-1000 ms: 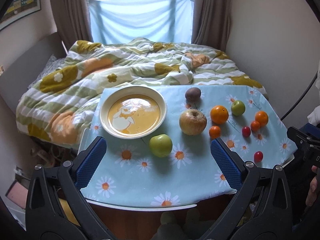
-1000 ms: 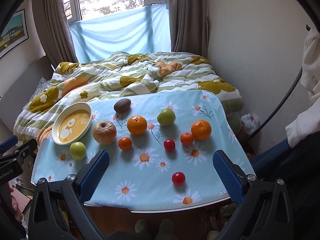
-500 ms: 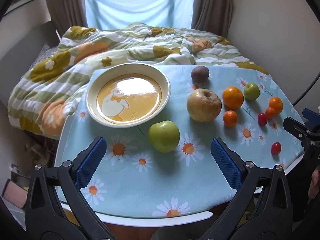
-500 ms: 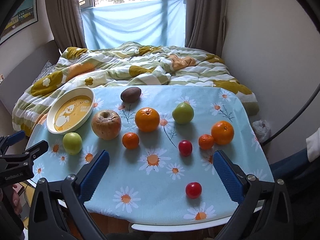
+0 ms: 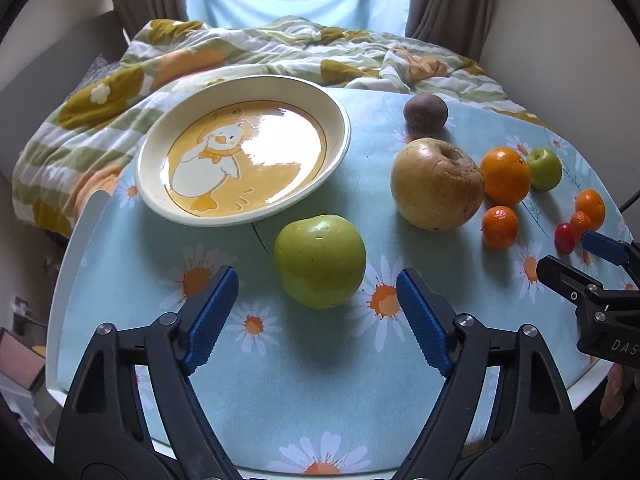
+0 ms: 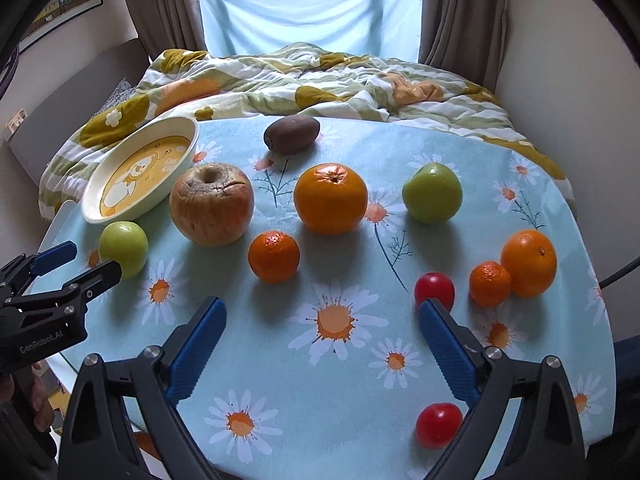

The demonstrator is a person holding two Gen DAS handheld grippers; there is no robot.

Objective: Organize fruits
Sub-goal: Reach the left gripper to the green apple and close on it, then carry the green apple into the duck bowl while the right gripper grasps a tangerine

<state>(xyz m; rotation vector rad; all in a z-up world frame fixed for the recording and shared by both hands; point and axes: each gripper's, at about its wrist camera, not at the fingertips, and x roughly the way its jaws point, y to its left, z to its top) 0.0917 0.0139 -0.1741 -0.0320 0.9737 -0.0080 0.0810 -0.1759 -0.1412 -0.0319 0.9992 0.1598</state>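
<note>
A green apple (image 5: 319, 261) lies on the daisy tablecloth just ahead of my open left gripper (image 5: 318, 304), a little short of its blue pads. A cream plate with a duck (image 5: 244, 148) stands behind it. A large wrinkled apple (image 5: 437, 184), a kiwi (image 5: 425, 110), oranges (image 5: 505, 176) and a second green apple (image 5: 544, 168) lie to the right. My right gripper (image 6: 322, 336) is open and empty above the cloth, with a red cherry tomato (image 6: 434, 287) by its right finger and another (image 6: 438, 425) under it. Small mandarins (image 6: 274, 256) lie ahead.
The table's white front edge (image 5: 280, 470) is close below. A bed with a patterned duvet (image 6: 320, 80) lies right behind the table. A wall stands on the right. Each gripper shows at the side of the other's view (image 6: 60, 280).
Both grippers have moved forward and down toward the table. The left one has closed in on the green apple and its jaws have narrowed somewhat. No fruit has moved.
</note>
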